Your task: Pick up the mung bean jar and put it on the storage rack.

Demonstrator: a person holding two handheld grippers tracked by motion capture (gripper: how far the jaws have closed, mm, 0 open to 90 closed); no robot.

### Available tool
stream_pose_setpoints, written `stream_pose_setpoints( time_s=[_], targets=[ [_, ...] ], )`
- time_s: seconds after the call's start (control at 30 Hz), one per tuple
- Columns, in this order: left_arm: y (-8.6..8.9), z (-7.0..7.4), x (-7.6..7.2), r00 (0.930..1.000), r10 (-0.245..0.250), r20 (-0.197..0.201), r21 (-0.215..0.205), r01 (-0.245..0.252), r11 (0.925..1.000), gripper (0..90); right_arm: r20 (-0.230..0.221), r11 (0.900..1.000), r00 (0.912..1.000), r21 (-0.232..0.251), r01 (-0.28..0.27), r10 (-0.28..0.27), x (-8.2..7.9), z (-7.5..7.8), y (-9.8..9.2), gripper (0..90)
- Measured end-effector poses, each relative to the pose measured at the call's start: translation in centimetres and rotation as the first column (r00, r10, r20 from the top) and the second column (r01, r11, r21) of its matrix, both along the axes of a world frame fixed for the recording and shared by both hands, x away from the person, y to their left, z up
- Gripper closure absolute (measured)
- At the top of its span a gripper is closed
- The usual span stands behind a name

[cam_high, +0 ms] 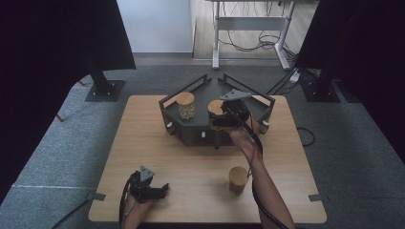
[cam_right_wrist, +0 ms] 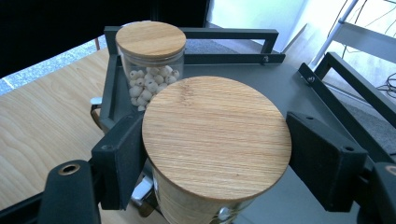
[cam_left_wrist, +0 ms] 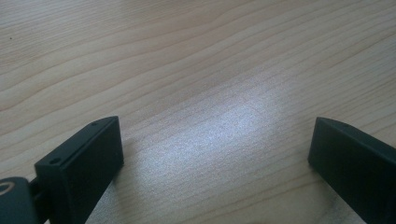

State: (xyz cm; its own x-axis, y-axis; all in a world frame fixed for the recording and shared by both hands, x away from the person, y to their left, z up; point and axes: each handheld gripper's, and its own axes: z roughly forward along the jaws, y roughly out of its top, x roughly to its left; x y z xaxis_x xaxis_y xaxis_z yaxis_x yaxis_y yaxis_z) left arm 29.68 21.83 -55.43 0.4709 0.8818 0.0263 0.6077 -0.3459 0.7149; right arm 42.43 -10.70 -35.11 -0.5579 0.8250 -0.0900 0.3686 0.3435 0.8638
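Right gripper view | jar (cam_right_wrist: 212,154) | round bamboo lid, glass body, upright

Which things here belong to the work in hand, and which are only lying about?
In the job:
- right claw, shut on the held jar
- dark tray
- bead jar, already on the tray

Lying about:
- left claw, open on the table
- third jar, maybe next

No text, label, brand, number or sign can be read on anything in any of the three views
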Motion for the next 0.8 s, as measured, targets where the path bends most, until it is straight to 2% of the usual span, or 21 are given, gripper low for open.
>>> stream_pose_setpoints(
  time_s=[0.4, 0.6, 0.8],
  targets=[
    [0.0, 0.0, 0.0, 1.0000, 0.000, 0.000, 0.000, 0.000, 1.0000, 2.8, 0.017, 1.000, 0.9997, -0.024, -0.014, 0.015, 2.6, 0.1, 0.0, 23.2],
    [0.0, 0.0, 0.0, 1.0000, 0.001, 0.000, 0.001, -0.001, 1.0000, 2.8, 0.023, 0.999, 0.9996, -0.040, -0.017, 0.018, 3.8, -0.5, 0.0, 23.2],
    [0.0, 0.0, 0.0, 1.0000, 0.002, 0.000, 0.001, -0.002, 1.0000, 2.8, 0.016, 0.999, 0.9998, -0.031, -0.011, 0.011, 4.6, -1.1, -0.2, 23.2]
  ],
)
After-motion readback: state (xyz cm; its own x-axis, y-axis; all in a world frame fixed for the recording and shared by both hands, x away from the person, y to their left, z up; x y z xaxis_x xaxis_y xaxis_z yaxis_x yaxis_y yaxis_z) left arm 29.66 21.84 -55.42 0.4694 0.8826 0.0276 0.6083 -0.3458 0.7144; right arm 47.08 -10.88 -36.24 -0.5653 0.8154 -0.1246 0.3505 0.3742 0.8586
